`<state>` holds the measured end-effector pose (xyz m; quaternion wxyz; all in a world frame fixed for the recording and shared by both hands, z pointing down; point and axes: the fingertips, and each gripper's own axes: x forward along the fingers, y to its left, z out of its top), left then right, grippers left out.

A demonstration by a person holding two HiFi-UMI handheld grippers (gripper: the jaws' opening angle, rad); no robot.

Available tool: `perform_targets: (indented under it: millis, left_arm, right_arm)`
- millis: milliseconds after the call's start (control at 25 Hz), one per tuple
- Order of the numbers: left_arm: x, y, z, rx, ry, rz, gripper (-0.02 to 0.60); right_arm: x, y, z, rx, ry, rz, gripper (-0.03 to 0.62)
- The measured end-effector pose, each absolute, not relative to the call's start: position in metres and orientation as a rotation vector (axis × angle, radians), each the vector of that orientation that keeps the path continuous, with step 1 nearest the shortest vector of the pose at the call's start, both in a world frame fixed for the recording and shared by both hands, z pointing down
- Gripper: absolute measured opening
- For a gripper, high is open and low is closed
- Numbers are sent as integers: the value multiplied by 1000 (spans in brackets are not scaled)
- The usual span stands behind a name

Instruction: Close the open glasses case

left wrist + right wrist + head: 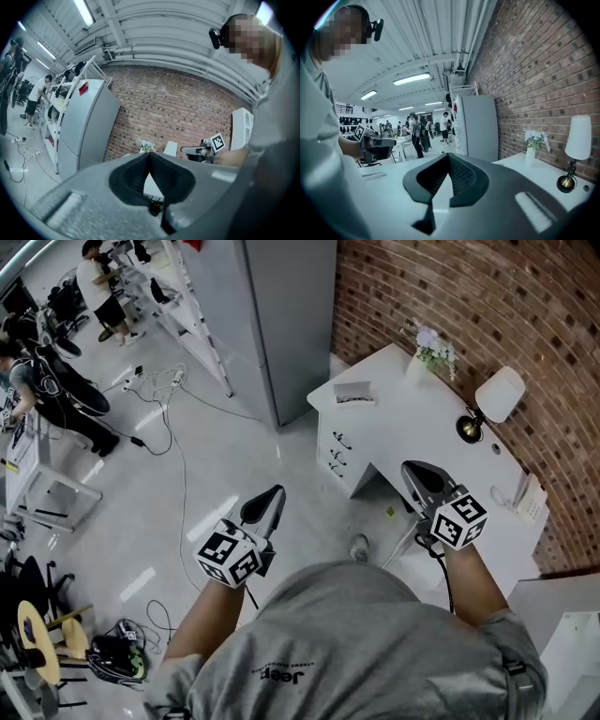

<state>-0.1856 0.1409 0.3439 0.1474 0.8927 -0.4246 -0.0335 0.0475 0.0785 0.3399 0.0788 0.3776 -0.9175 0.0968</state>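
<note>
A small pale case-like thing (353, 393), too small to tell whether it is the glasses case, lies on the far left corner of the white desk (422, 418). My left gripper (275, 493) is shut and empty, held over the floor well short of the desk. The right gripper (413, 469) is also shut and empty, hovering over the desk's near edge. In the left gripper view the jaws (150, 155) meet tightly and the right gripper (206, 149) shows beyond them. In the right gripper view the closed jaws (449, 157) point along the brick wall.
On the desk stand a vase of flowers (433, 348), a lamp (492, 399) and a phone (530, 498), with drawers (339, 451) at the desk's left end. A tall grey cabinet (281, 315) stands beyond it. Cables (159, 390) lie on the floor, and people stand at the far left.
</note>
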Motion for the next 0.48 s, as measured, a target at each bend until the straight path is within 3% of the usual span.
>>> perform_targets:
  millis: [480]
  left_arm:
    - [-139, -10, 360, 2475, -1388, -74, -3]
  right_arm:
    - [74, -99, 371, 889, -2839, 293, 9]
